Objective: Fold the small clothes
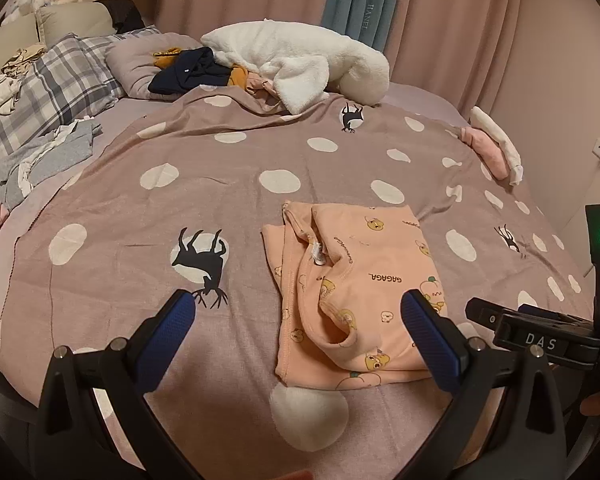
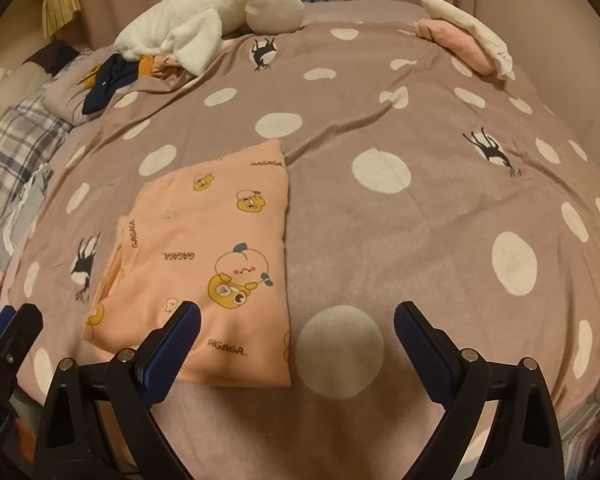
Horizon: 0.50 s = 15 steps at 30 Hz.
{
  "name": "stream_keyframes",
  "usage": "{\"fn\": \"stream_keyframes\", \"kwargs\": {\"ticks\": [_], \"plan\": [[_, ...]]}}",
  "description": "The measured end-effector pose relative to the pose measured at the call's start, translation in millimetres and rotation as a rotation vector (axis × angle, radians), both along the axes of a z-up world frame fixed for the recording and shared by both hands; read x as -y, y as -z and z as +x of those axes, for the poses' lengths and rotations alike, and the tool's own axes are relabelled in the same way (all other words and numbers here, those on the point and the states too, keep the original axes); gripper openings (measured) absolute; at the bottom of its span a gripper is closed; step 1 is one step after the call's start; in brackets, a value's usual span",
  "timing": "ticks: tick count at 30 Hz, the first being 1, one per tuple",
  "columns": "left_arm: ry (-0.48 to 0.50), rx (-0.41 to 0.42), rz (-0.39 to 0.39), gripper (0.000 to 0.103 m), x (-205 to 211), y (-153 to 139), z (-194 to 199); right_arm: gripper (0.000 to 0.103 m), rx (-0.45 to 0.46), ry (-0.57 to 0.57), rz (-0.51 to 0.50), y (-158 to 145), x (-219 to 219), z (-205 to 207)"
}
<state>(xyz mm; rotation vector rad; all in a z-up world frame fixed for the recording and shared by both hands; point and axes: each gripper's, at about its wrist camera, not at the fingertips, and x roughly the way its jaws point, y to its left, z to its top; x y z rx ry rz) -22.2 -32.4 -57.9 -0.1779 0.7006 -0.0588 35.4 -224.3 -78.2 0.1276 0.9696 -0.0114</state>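
While both tools hang above the bed with nothing between their fingers, the left gripper [image 1: 298, 312] stands spread wide, its blue-padded fingers [image 1: 172, 332] straddling the near-left part of the peach garment [image 1: 360, 280] without visible contact. The right gripper [image 2: 296, 320] is likewise spread wide, its left finger over the garment's near edge and its right finger over bare cover. The peach garment [image 2: 204, 248], printed with cartoon figures and the word GAGAGA, lies folded into a rough rectangle on the mauve polka-dot bedspread [image 1: 220, 168]; from the left wrist view its neck opening and a small white label are exposed on the upper layer. A white fleece item [image 1: 300, 60] lies bunched at the far side of the bed, touching a dark navy cloth [image 1: 188, 70]. A folded pink-and-white stack [image 2: 464, 36] sits near the far right edge. Plaid pillows [image 1: 52, 80] occupy the left side.
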Motion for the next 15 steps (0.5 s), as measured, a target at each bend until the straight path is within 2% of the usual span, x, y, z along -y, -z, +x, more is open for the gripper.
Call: {"fn": "stream_keyframes", "kwargs": {"ticks": [15], "plan": [[-0.011,-0.017,0.009,0.103,-1.2,2.6,2.6,0.097,-0.011,-0.007,-0.01,0.9,-0.7,1.4]]}}
